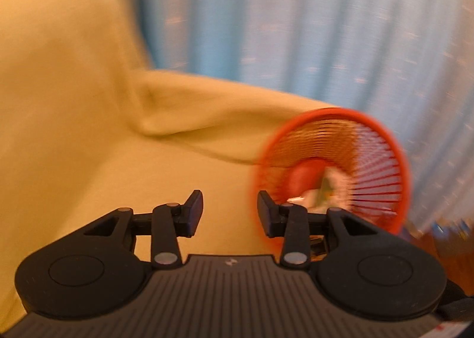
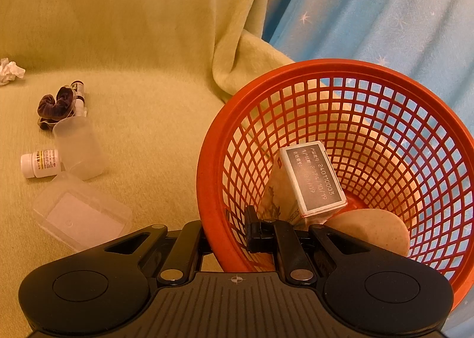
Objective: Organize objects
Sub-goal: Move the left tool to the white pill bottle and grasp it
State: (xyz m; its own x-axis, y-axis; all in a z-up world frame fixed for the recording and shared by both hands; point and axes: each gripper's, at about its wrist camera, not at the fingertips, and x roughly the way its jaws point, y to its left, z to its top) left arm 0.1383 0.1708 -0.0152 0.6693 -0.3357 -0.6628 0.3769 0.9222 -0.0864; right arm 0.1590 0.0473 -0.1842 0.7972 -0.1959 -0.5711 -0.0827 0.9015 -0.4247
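My right gripper (image 2: 228, 234) is shut on the near rim of the red mesh basket (image 2: 370, 77), one finger inside and one outside. In the basket lie a small carton (image 2: 314, 181) and a beige round disc (image 2: 373, 231). On the yellow-green cover lie a clear cup (image 2: 78, 148), a white pill bottle (image 2: 40, 163), a clear flat box (image 2: 81, 219), a dark scrunchie (image 2: 56, 105) and a small dropper bottle (image 2: 78, 92). My left gripper (image 1: 229, 212) is open and empty over the cover, just left of the basket (image 1: 385, 136), blurred in that view.
A crumpled white tissue (image 2: 10, 71) lies at the far left. The sofa back (image 2: 133, 12) rises behind, with a fold of cover (image 2: 237, 65) by the basket. A blue star-patterned curtain (image 2: 385, 12) hangs at the right.
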